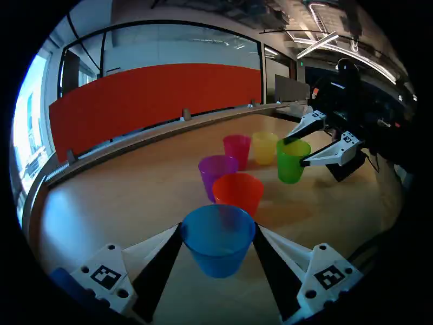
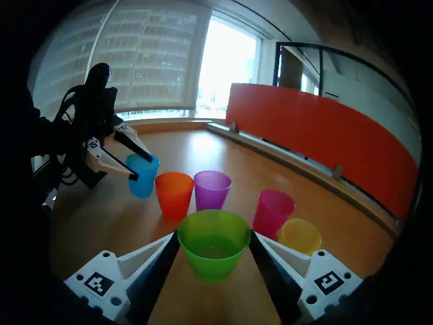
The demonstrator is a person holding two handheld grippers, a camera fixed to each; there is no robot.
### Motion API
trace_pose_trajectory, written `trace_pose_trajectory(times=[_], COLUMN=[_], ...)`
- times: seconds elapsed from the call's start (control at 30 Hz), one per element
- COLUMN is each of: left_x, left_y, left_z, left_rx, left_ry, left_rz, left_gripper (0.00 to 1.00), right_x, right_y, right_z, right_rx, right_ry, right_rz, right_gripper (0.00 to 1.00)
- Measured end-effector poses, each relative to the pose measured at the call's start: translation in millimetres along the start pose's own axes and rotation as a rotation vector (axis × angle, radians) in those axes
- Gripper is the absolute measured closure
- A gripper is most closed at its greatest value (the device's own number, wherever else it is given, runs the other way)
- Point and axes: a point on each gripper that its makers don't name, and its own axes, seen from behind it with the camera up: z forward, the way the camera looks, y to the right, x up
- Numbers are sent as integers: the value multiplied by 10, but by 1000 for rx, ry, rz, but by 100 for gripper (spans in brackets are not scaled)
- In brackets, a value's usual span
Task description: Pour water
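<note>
Closest to us in the left gripper view, a blue cup (image 1: 218, 246) stands upright between the two fingers of the left gripper (image 1: 218, 230), and both fingers press against its sides just below the rim, so we read that gripper as clamped on the cup. We cannot tell whether anything is inside it, nor whether its base touches the wooden table (image 1: 119, 200). Just beyond it stands an orange cup (image 1: 238, 192), with a purple cup (image 1: 216, 173) right behind and partly hidden by it. Farther back a pink cup (image 1: 237, 150) and a yellow cup (image 1: 264, 147) stand side by side, all four upright on the table. To the right of that pair we see a green cup (image 1: 292, 160) held upright by the right gripper (image 1: 299, 153), one finger on each side of it near the rim. The right gripper view confirms this hold from close up: both fingers bear on the green cup's walls, and a shallow pool of liquid (image 2: 212, 253) lies at its bottom. From that side we also see the blue cup at the far left end of the group, just beside the orange one, pinched by the other gripper's dark fingertips. The two held cups sit at opposite ends of the cluster, well apart, with the four free cups between them. A long red partition (image 1: 157, 97) runs along the table's far edge, and a bright window (image 2: 227, 70) shows behind it in the right gripper view.
</note>
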Motion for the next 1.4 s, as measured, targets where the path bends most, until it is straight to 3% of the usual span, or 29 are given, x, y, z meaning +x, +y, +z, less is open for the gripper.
trace_pose_trajectory(times=[0.37,0.67,1.07,1.4], left_x=[-109,-202,-305,-333], left_y=[43,61,62,92], left_z=[28,-20,-40,-82], left_rx=[-13,-4,-7,-12], left_ry=[-28,-60,-104,-144], left_rz=[-6,48,40,79], left_gripper=[12,10,11,10], right_x=[-50,-148,-269,-310], right_y=[14,12,6,-9], right_z=[-16,-4,10,16], right_rx=[-1,2,9,18], right_ry=[-12,-35,-70,-88], right_rz=[0,10,11,20], right_gripper=[6,6,6,6])
